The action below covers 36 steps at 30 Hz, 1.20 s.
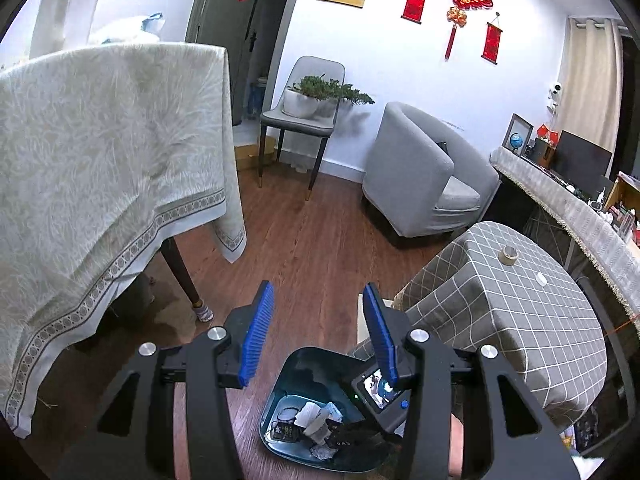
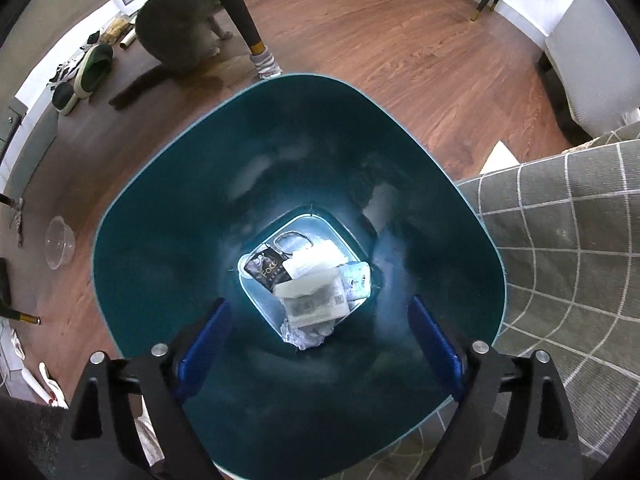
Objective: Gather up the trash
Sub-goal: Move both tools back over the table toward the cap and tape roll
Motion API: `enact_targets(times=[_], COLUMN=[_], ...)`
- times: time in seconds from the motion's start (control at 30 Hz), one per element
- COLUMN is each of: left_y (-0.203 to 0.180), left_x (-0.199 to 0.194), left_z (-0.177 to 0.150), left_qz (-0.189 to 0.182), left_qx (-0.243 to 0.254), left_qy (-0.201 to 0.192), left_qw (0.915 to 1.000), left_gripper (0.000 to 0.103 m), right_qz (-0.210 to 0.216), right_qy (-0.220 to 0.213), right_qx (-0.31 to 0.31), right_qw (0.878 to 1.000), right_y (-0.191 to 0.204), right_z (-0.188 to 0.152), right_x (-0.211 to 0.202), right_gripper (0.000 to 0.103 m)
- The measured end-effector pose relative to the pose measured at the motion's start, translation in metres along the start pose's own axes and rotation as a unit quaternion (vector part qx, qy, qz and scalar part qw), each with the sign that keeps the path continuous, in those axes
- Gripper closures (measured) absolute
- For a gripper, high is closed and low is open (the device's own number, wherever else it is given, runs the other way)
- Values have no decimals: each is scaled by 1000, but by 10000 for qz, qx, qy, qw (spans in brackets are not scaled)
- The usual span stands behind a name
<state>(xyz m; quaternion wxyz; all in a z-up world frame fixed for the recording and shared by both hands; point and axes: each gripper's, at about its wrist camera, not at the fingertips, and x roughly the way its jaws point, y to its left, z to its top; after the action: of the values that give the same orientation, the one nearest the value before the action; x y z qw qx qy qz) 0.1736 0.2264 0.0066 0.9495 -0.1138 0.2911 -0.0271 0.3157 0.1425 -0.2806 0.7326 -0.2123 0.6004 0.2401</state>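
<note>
A teal trash bin (image 2: 168,240) stands on the wooden floor beside a small table with a grey checked cloth (image 2: 560,240). At its bottom lie a black packet (image 2: 267,270), white folded paper (image 2: 316,292), a pale blue wrapper (image 2: 357,280) and a crumpled tissue (image 2: 306,336). My right gripper (image 2: 320,304) points straight down over the bin's mouth, open, with nothing between its blue pads. My left gripper (image 1: 318,292) hangs higher, above the bin (image 1: 304,364), its jaws apart and empty. On the checked cloth (image 1: 520,320) sit a tape roll (image 1: 508,256) and a small white disc (image 1: 542,279).
A grey cat (image 2: 180,28) stands by a dark table leg (image 2: 244,16), with shoes (image 2: 94,68) and a clear plastic bowl (image 2: 60,242) on the floor at left. A large clothed table (image 1: 100,160), a chair with a plant (image 1: 304,120) and a grey armchair (image 1: 424,176) ring the floor.
</note>
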Motion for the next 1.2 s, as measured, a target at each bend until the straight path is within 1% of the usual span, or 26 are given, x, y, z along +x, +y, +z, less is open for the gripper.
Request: enact_targets(times=[0.17, 0.27, 0.37, 0.47, 0.53, 0.6, 0.67, 0.7, 0.8, 0.93, 1.13, 1.2], left_y=[-13, -23, -32, -40, -43, -46, -50, -50, -53, -58, -71, -78], left_x=[0, 2, 2, 3, 3, 4, 5, 6, 8, 10, 11, 14], left_z=[4, 6, 9, 11, 12, 13, 15, 16, 17, 20, 23, 23], left_qz=[-34, -30, -12, 44, 86, 124, 172, 192, 258, 307, 308, 241], left_qx=[64, 135, 212, 262, 267, 280, 304, 313, 316, 285, 377, 367], left_qy=[-51, -75, -131, -183, -208, -232, -254, -255, -254, -266, -400, -385], left_qw=[10000, 9999, 9997, 9995, 9994, 9993, 9991, 9990, 9988, 9988, 9980, 9983], left_gripper=[54, 52, 47, 39, 36, 31, 30, 29, 29, 27, 18, 13], right_qz=[101, 236, 403, 585, 641, 695, 718, 721, 720, 723, 450, 344], right_qy=[-273, -563, -873, -1211, -1395, -1635, -1839, -2003, -2306, -2585, -3151, -3281], right_qx=[16, 21, 3, 29, 38, -16, -55, -69, -59, 80, 239, 291], right_qw=[9996, 9981, 9954, 9909, 9881, 9841, 9803, 9771, 9704, 9633, 9477, 9436], right_y=[-4, -3, -2, 0, 1, 3, 2, 1, -3, -18, -50, -62], right_z=[1, 2, 2, 1, 0, -2, -4, -5, -9, -16, -33, -41], right_x=[-24, -49, -76, -103, -117, -137, -153, -166, -190, -212, -260, -271], right_gripper=[13, 13, 13, 13, 13, 13, 13, 13, 13, 13, 13, 13])
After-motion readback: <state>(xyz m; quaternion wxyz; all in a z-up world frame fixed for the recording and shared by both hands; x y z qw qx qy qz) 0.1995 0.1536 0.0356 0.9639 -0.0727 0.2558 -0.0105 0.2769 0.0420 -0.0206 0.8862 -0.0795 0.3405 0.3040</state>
